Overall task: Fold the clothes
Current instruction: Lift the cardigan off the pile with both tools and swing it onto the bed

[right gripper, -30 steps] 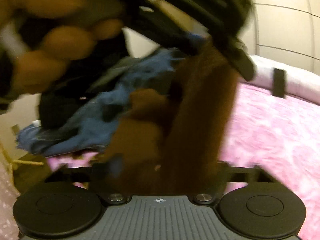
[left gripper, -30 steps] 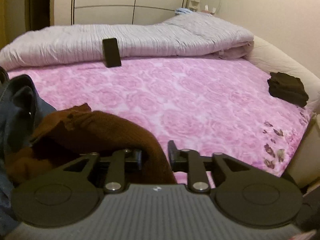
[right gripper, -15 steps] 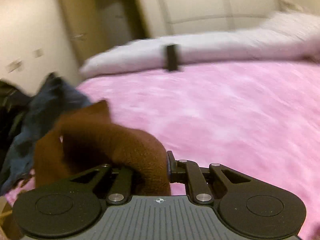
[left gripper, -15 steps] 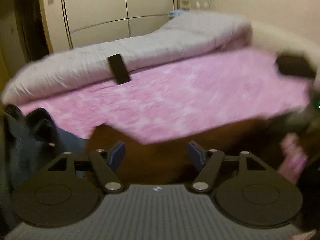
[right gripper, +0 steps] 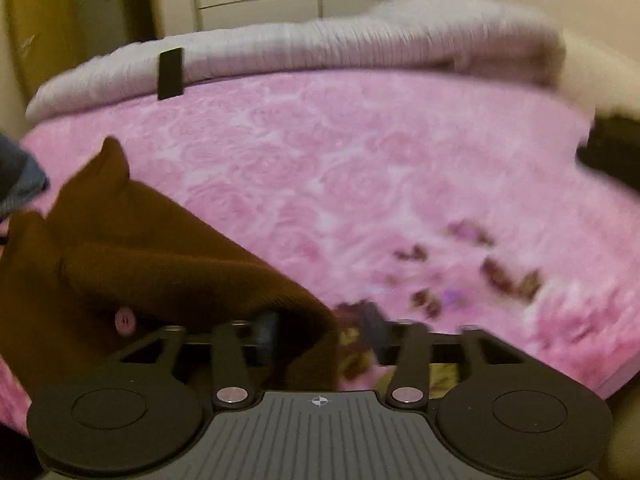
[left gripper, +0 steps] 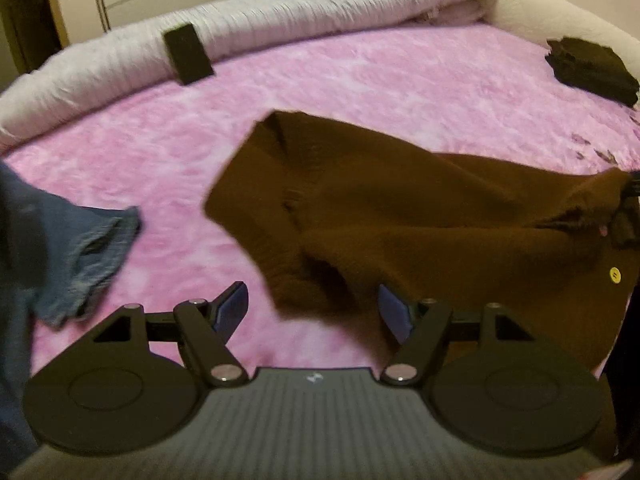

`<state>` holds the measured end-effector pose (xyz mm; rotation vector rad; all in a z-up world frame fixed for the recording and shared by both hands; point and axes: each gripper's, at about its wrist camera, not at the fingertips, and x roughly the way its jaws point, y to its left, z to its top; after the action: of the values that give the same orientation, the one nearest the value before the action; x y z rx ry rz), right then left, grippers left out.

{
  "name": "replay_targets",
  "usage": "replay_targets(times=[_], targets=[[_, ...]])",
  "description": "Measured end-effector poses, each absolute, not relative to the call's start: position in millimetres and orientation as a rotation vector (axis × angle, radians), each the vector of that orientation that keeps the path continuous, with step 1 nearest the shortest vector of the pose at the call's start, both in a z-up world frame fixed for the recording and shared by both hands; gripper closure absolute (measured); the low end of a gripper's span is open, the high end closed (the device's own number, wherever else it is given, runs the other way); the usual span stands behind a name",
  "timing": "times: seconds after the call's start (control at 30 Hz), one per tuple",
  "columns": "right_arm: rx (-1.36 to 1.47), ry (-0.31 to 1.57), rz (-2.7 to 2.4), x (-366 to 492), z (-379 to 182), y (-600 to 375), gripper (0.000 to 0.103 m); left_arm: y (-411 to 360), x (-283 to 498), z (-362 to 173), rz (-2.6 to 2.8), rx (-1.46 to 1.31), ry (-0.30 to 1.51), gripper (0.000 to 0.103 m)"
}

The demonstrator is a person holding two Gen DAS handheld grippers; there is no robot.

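Observation:
A brown knit garment lies spread across the pink bed cover. My left gripper is open, its jaws wide apart, with the garment's near edge between and just beyond the fingers. In the right wrist view the garment drapes over the left finger of my right gripper, whose jaws stand partly apart with the cloth edge between them; a pink button shows on the cloth. Whether the cloth is pinched is unclear.
Blue denim clothes lie at the left. A dark folded garment sits at the far right by the bed edge. A rolled grey quilt with a black rectangular object lies along the back.
The brown garment has been drawn out of the pile to the right and spread over the bed. My left gripper let go and opened wide. My right gripper's jaws have parted.

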<state>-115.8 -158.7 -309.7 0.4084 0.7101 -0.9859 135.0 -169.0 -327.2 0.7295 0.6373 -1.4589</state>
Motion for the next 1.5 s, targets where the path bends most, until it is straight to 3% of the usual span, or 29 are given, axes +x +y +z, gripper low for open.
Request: replay_targets(times=[0.23, 0.47, 0.5, 0.53, 0.57, 0.6, 0.63, 0.67, 0.87, 1.1, 1.33, 1.37, 1.43, 1.47, 1.5], targets=[[0.002, 0.650, -0.686, -81.7, -281.2, -86.9, 0.039, -150.6, 121.4, -328.5, -1.514, 0.623, 0.740, 0.035], [-0.317, 0.744, -0.455, -10.5, -327.2, -82.2, 0.039, -127.0, 115.1, -337.0, -1.539, 0.489, 0.911, 0.036], [-0.337, 0.760, -0.435, -4.4, -333.5, -86.8, 0.039, -127.1, 110.8, -341.6, -1.536, 0.493, 0.924, 0.040], [-0.326, 0.762, -0.426, -1.5, -335.9, -95.6, 0.039, -127.9, 106.8, -345.7, -1.532, 0.495, 0.931, 0.051], [-0.282, 0.755, -0.429, -1.4, -333.9, -104.8, 0.060, -129.3, 102.9, -349.1, -1.526, 0.493, 0.930, 0.058], [-0.236, 0.745, -0.439, -2.2, -331.0, -114.3, 0.088, -130.4, 99.4, -350.9, -1.520, 0.491, 0.925, 0.075], [-0.181, 0.721, -0.475, -6.6, -324.7, -125.3, 0.089, -131.0, 96.7, -350.7, -1.519, 0.489, 0.915, 0.088], [-0.132, 0.697, -0.516, -11.9, -317.7, -136.1, 0.091, -130.7, 94.4, -348.8, -1.527, 0.487, 0.902, 0.091], [0.064, 0.583, -0.914, -72.1, -277.0, -215.3, 0.092, -119.3, 85.6, -325.3, -1.560, 0.520, 0.830, 0.091], [0.237, 0.695, -1.192, -125.3, -292.1, -270.0, 0.091, -118.6, 107.5, -319.7, -1.492, 0.562, 0.839, 0.074], [0.018, 0.672, -0.861, -66.6, -280.7, -221.3, 0.090, -165.1, 152.6, -303.5, -1.406, 0.587, 0.738, 0.061], [-0.016, 0.697, -0.815, -51.8, -285.6, -219.8, 0.085, -178.7, 155.7, -302.0, -1.400, 0.614, 0.700, 0.061], [-0.078, 0.725, -0.745, -25.8, -295.1, -217.1, 0.047, -205.4, 157.4, -301.5, -1.407, 0.666, 0.635, 0.059], [-0.106, 0.732, -0.717, -13.9, -299.8, -216.0, 0.022, -218.1, 157.7, -302.1, -1.413, 0.688, 0.606, 0.058], [-0.132, 0.741, -0.685, -2.6, -304.3, -215.0, 0.018, -231.1, 157.8, -303.4, -1.421, 0.707, 0.578, 0.055]])
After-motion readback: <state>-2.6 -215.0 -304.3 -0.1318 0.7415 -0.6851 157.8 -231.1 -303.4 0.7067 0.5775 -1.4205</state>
